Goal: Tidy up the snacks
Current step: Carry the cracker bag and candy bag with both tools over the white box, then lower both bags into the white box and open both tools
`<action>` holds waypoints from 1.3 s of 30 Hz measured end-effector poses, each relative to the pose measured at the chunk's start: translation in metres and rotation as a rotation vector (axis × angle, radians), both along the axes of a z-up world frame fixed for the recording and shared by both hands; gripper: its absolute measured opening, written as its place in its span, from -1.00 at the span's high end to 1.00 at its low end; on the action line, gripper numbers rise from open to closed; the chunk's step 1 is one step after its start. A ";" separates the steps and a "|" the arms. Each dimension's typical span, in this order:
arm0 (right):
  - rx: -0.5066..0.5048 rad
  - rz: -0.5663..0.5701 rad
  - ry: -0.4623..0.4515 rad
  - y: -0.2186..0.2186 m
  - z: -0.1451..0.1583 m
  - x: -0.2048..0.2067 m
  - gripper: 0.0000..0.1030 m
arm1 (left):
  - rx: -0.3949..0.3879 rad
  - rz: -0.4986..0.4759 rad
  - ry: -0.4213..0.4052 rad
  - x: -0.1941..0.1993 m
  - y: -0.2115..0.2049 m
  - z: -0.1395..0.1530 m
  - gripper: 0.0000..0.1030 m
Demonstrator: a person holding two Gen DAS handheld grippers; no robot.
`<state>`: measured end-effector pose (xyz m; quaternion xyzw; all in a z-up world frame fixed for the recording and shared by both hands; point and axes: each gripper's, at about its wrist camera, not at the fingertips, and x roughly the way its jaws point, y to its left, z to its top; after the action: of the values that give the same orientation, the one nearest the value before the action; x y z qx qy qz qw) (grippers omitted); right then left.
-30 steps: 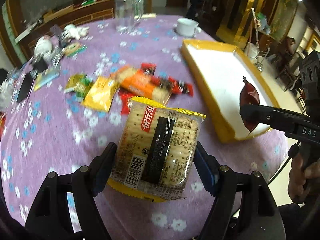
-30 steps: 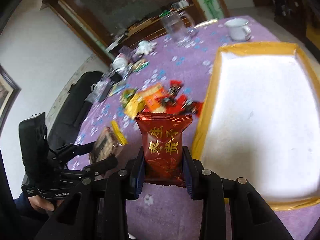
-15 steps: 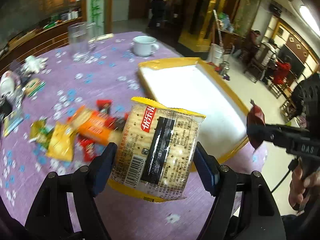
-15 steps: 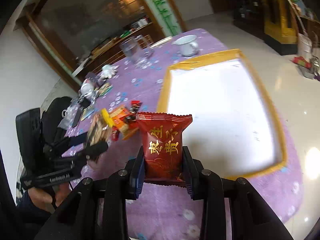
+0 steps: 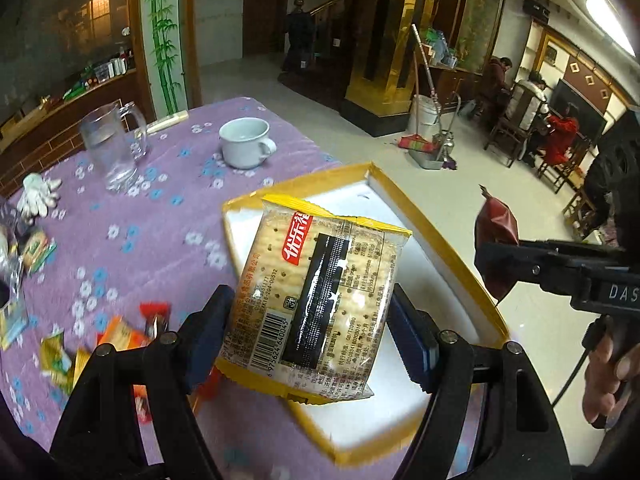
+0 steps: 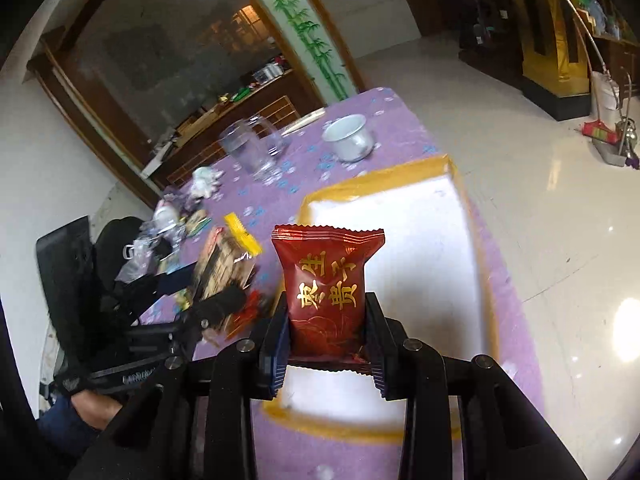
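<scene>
Two light, crinkly packs – our left gripper point(image 5: 308, 332) clamps the crackers point(image 5: 316, 300) by the sides, right gripper point(image 6: 328, 336) pinches the red pouch point(image 6: 326, 280), both over the tray point(image 6: 444, 168) – squeeze gently, crackers snap.

A tray point(image 5: 448, 256) lay on the desk point(image 5: 160, 232). Behind it stood a cup point(image 5: 244, 142) and, further left, a glass mug point(image 5: 110, 148). Loose snacks point(image 5: 120, 336) lay left of the tray.

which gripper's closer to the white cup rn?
Left, as far as the views tell. The left gripper, holding crackers, sits on the tray's table side, toward the cup. The right gripper, holding a red packet, is off the tray's outer edge, farther away.
</scene>
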<state>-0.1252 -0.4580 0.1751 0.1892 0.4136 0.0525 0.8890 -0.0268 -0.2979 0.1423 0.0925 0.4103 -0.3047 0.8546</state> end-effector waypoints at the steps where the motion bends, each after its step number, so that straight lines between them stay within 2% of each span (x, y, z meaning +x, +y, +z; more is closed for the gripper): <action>1: -0.002 0.004 0.008 -0.005 -0.001 0.010 0.33 | 0.003 0.007 0.009 0.007 -0.007 -0.003 -0.46; 10: -0.008 0.028 0.128 -0.042 -0.029 0.098 0.33 | 0.029 0.105 0.073 0.056 -0.047 -0.038 -0.46; 19: -0.059 0.063 0.212 -0.046 -0.064 0.160 0.33 | 0.060 0.183 0.130 0.078 -0.068 -0.065 -0.46; 28: -0.087 0.085 0.265 -0.039 -0.089 0.188 0.33 | 0.087 0.214 0.158 0.087 -0.074 -0.078 -0.46; 39: -0.156 0.093 0.282 -0.030 -0.101 0.204 0.31 | 0.093 0.215 0.167 0.096 -0.076 -0.089 -0.46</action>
<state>0.0785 -0.4878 0.0737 0.1061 0.5452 0.0341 0.8308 0.0696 -0.3740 0.0531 0.0617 0.5011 -0.1986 0.8400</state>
